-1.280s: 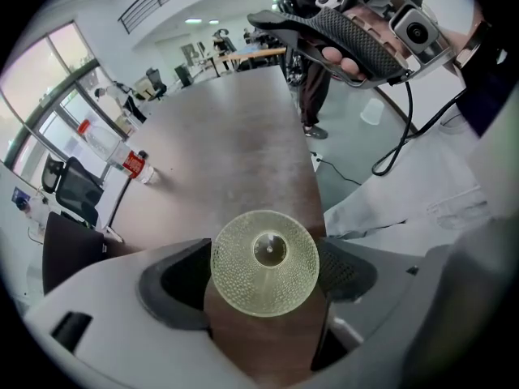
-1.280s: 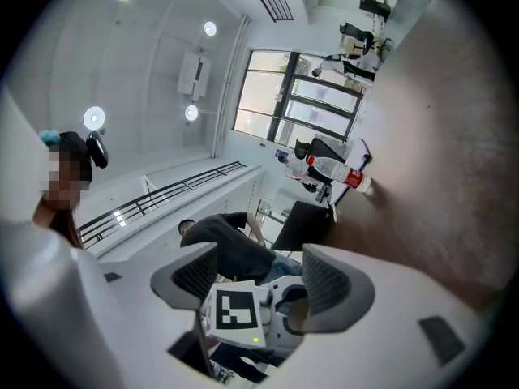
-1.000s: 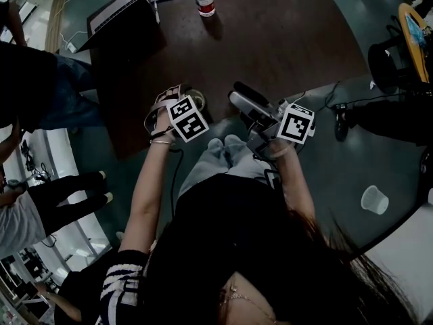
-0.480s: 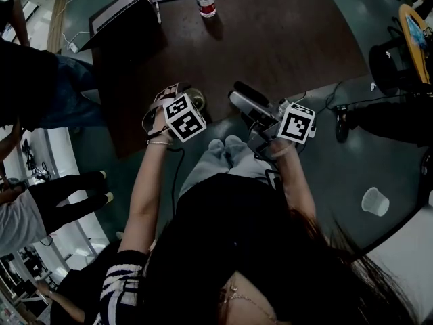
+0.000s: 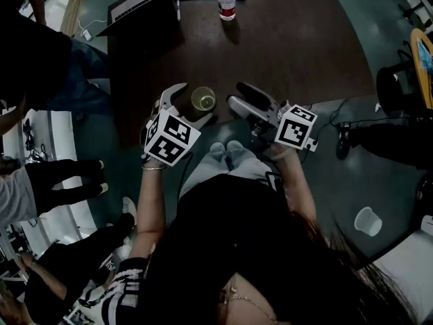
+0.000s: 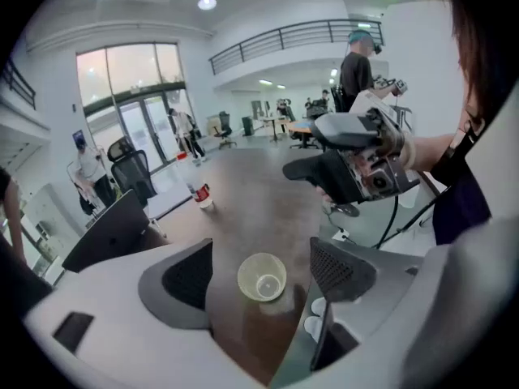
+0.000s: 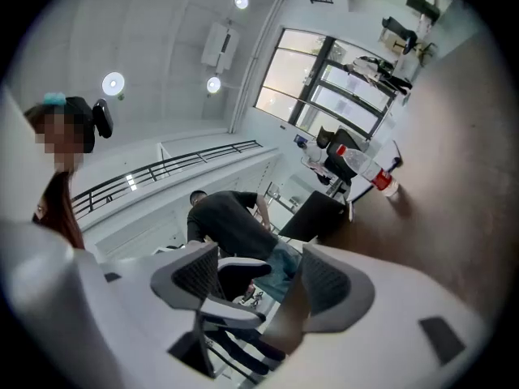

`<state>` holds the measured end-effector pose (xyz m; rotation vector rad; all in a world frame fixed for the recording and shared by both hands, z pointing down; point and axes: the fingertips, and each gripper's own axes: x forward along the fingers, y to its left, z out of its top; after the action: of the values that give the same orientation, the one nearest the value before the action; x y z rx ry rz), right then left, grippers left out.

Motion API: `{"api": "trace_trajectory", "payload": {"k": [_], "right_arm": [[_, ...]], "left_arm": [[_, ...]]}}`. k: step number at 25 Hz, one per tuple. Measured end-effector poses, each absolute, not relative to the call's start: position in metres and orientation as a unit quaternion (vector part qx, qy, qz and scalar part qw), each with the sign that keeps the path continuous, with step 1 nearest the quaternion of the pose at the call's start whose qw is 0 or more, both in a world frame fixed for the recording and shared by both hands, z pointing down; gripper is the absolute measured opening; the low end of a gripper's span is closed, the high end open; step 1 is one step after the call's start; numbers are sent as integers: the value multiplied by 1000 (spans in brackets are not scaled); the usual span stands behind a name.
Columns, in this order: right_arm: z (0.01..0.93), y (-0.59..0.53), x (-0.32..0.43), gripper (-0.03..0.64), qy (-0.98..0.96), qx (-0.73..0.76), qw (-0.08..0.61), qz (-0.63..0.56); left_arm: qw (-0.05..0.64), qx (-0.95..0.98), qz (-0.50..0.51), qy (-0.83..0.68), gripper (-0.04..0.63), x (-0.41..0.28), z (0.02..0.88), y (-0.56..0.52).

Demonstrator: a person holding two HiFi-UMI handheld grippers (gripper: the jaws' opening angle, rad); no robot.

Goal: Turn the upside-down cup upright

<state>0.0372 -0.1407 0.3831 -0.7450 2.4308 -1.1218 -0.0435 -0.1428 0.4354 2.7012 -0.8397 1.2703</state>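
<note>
Cup (image 6: 261, 276) upright, btwn left gripper (image 6: 264, 271) jaws, spread, no contact.

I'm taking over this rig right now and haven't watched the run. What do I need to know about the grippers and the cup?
Left gripper: open, with its jaws on either side of the cup and touching neither side of it.
Right gripper: open and empty, held next to the left one.
Cup: it stands on the brown table near its edge, mouth up.
Done: the cup looks upright and free of the jaws.
Left: probably only to draw the left gripper back without knocking the cup.
</note>
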Motion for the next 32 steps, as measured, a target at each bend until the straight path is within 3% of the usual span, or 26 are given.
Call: {"api": "trace_trajectory", "payload": {"k": [3,11,14,16,22,32], "right_arm": [[379,-141,26,329,874,-258,162,-379],[368,-139,7,137,906,-290,104,-290],[363,-138,3,77,913,-306,92,-255],[359,-138,0,58,917,-311,86,-234],[358,-133,-19,28,934,-323,17,-153],[365,-128,-44,17,936,-331,-45,-115]], "left_arm": [[29,875,359,-323,278,-55,415,-144],[87,877,214,-421,208,-89,383,-141],[91,866,154,-467,105,-104,369,-140],[97,858,115,-491,3,-114,361,-138],[136,842,77,-517,3,-126,363,-124],[164,828,40,-535,3,-150,363,-113]]}}
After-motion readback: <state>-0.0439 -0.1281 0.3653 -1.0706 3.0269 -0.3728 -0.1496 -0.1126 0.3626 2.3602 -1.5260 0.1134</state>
